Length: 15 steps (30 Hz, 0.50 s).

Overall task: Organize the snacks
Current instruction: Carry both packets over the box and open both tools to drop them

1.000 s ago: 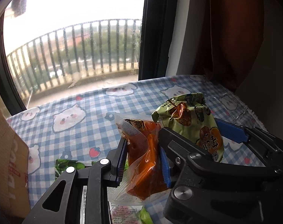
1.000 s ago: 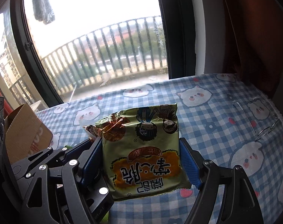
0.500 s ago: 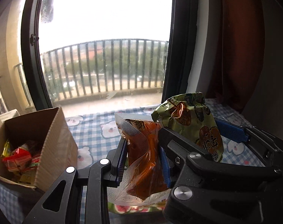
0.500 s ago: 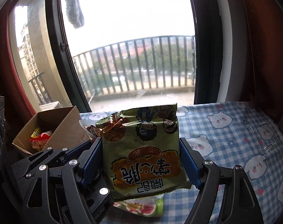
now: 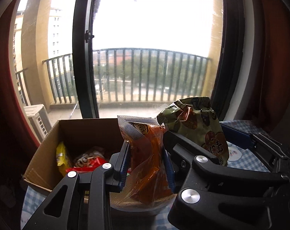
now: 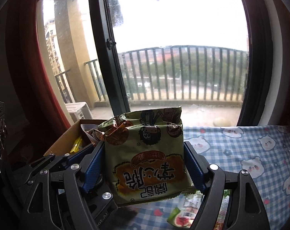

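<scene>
Both packets carried toward the cardboard box (image 5: 47, 153)

Left gripper (image 5: 146, 164), pinching the upright orange pouch (image 5: 147, 163), is nearer: box at ten o'clock. Right gripper (image 6: 145, 166) clamps the green packet (image 6: 147, 153).

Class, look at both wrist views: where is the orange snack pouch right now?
The orange snack pouch is clamped in the left tool, beside the green snack bag held by the right tool, near the cardboard box.

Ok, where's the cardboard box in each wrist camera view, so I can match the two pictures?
Left wrist: cardboard box sits lower left, open, snacks inside, behind the left gripper holding the orange packet.
Right wrist: its corner peeks out mid-left, behind the green packet.
Shared landmark: the black window frame post.
</scene>
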Motion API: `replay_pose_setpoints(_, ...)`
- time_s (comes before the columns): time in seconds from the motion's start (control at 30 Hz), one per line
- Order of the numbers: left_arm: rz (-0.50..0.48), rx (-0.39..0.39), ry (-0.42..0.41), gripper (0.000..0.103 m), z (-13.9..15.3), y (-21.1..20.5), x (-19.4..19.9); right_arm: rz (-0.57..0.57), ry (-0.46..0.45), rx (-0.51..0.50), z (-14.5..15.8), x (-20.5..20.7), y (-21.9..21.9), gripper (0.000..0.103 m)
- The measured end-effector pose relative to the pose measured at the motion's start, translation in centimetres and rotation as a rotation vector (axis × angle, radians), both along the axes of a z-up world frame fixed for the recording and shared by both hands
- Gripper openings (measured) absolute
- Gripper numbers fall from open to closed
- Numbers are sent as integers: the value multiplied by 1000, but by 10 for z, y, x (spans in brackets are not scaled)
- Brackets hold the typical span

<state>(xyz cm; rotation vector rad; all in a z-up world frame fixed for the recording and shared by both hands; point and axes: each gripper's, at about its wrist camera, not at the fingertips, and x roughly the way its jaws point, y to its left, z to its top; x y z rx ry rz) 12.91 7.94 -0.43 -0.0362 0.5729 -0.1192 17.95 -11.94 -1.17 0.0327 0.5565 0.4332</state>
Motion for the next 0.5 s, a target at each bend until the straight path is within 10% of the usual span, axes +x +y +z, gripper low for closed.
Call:
replay_pose_setpoints(0.3, 103, -14, 58, 37, -15, 68, 41, 93, 53, 7, -13, 34, 81, 82)
replay_pose_setpoints(0.43, 138, -24, 71, 74, -24, 83, 48, 80, 47, -17, -19, 42, 90, 100)
replay_pose_setpoints(0.5, 123, -41, 69, 77, -25, 84, 43, 73, 28, -19, -18, 38, 90, 103)
